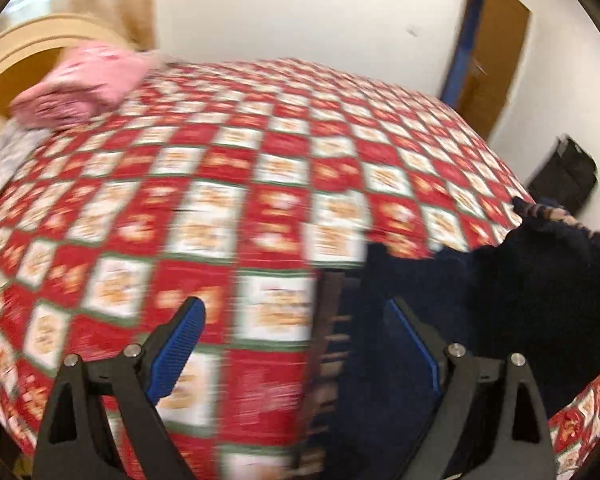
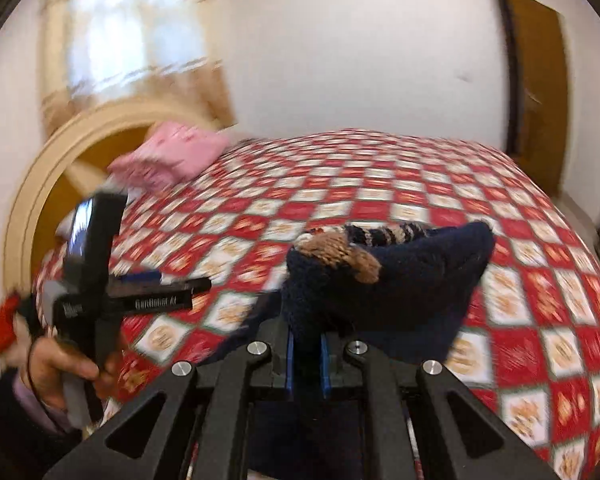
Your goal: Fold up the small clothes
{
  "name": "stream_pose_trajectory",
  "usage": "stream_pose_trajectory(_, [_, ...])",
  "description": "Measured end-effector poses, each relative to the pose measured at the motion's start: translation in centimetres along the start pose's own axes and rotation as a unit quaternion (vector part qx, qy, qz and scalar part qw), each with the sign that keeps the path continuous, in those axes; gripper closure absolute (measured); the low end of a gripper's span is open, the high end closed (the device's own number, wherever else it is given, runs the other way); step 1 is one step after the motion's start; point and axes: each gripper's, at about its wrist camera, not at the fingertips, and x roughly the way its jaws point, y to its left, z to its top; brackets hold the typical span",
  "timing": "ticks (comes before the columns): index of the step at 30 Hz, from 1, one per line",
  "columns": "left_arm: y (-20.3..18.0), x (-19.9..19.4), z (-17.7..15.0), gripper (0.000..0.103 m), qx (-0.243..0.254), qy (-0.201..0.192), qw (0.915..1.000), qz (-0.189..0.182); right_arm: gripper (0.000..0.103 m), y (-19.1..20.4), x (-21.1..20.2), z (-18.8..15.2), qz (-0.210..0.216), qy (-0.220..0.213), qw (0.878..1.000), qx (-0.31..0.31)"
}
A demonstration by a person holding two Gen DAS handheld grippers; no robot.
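1. Left wrist view: the left tongs (image 1: pixel 296 344) are wide open, with nothing between the blue pads (image 1: pixel 176 354). The dark blue woolly sweater (image 1: pixel 500 300) lies off to the right of these tongs, and one edge of it reaches in by the right finger. The picture is too blurred to tell if it touches. The red and white checked bedcover (image 1: pixel 220 184) spreads out ahead. A pink pillow (image 1: pixel 84 80) sits far ahead on the left.

2. Right wrist view: the right tongs (image 2: pixel 308 360) are squeezed tight on the sweater (image 2: pixel 380 284). It bunches up right in front of them and hangs down under them. The left tongs (image 2: pixel 160 292) are off to the left, well apart from the sweater, held in the left hand (image 2: pixel 60 368). So I think the right side is nearer, and the left must reach right to grab an edge.
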Motion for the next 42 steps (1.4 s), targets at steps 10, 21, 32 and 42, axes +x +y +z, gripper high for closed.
stream_pose_trajectory(10, [6.2, 0.9, -5.5, 0.010, -0.007, 0.021, 0.9996, 0.016, 0.091, 11.8, 7.4, -12.8, -0.012, 0.098, 0.979, -0.181])
stream_pose_trajectory(21, [3.3, 1.0, -6.4, 0.010, -0.013, 0.037, 0.9982, -0.045, 0.054, 9.6, 5.7, -12.3, 0.091, 0.120, 0.984, -0.094])
stream_pose_trajectory(32, [-4.0, -1.5, -6.7, 0.010, 0.059, 0.014, 0.9948, -0.082, 0.054, -1.2, -1.0, -9.5, 0.013, 0.049, 0.996, 0.077])
stream_pose_trajectory(42, [-6.8, 1.2, -10.5, 0.009, 0.099, 0.067, 0.9926, -0.025, 0.054, -4.9, 2.0, -14.0, -0.044, 0.135, 0.982, 0.121])
